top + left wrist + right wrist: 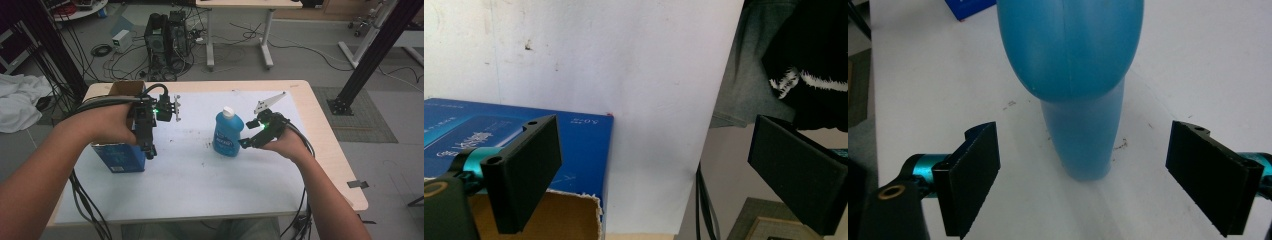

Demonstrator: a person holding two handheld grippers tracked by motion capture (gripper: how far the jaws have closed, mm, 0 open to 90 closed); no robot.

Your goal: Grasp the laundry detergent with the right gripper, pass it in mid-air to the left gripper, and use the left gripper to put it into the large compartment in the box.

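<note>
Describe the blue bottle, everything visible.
The blue bottle stands upright on the white table cover, near the middle. It looks like translucent blue plastic with a white cap and a printed front label that is too small to read. In the right gripper view its body bulges above a narrower base, with a moulded seam running down it. The right hand-held gripper faces it with its jaws spread wide on either side, not touching it. Only the cover touches it.

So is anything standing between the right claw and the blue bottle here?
Nothing visible. In the right gripper view the blue bottle stands upright straight ahead of the open right claw, with bare white table between them. The blue box sits off to the side under the left claw.
</note>
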